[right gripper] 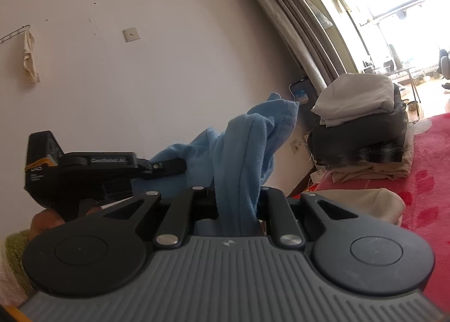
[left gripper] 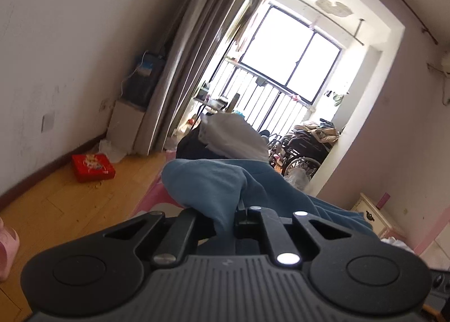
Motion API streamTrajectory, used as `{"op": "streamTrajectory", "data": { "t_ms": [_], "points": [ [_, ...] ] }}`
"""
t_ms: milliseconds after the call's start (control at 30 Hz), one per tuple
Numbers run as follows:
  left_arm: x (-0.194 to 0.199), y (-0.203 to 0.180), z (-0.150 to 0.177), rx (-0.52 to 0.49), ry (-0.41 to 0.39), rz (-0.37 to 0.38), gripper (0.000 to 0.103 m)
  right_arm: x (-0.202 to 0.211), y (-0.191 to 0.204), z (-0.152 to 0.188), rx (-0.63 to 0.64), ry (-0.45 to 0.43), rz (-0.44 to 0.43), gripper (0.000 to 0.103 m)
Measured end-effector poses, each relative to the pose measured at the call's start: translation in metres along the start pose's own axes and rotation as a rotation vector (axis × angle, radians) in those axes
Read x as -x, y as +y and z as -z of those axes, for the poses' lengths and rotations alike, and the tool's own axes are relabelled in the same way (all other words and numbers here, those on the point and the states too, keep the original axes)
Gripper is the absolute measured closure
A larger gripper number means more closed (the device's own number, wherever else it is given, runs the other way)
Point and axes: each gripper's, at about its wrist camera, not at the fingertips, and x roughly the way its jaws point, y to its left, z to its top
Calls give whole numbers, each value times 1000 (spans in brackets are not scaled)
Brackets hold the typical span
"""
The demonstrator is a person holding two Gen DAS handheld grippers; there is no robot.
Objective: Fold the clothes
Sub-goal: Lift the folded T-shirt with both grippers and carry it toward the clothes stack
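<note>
A blue garment (left gripper: 213, 184) is bunched over my left gripper (left gripper: 225, 209), which is shut on it; the cloth hides the fingertips. In the right wrist view the same blue garment (right gripper: 247, 147) rises in a twisted fold out of my right gripper (right gripper: 239, 198), shut on it as well. The left gripper (right gripper: 174, 167) shows there from the side at the left, clamped on the cloth's other end, with a hand under it. The garment hangs stretched between the two grippers, lifted above the bed.
A stack of folded clothes (right gripper: 362, 119), white on dark on beige, sits on the red blanket (right gripper: 427, 181). A beige garment (right gripper: 374, 201) lies nearer. A red box (left gripper: 92, 167) is on the wooden floor, and a wheelchair (left gripper: 303, 153) stands by the balcony window.
</note>
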Motion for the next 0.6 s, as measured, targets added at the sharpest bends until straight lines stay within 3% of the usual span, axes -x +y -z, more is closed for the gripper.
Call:
{"op": "streamTrajectory", "data": {
  "t_ms": [233,600],
  "points": [
    [-77,17,-1,17,66,-1,96,-38,-46,5,-73,19,35,92],
    [-202,52,16,23,241,-23,96,-97,-139,16,-163,111,91,92]
  ]
}}
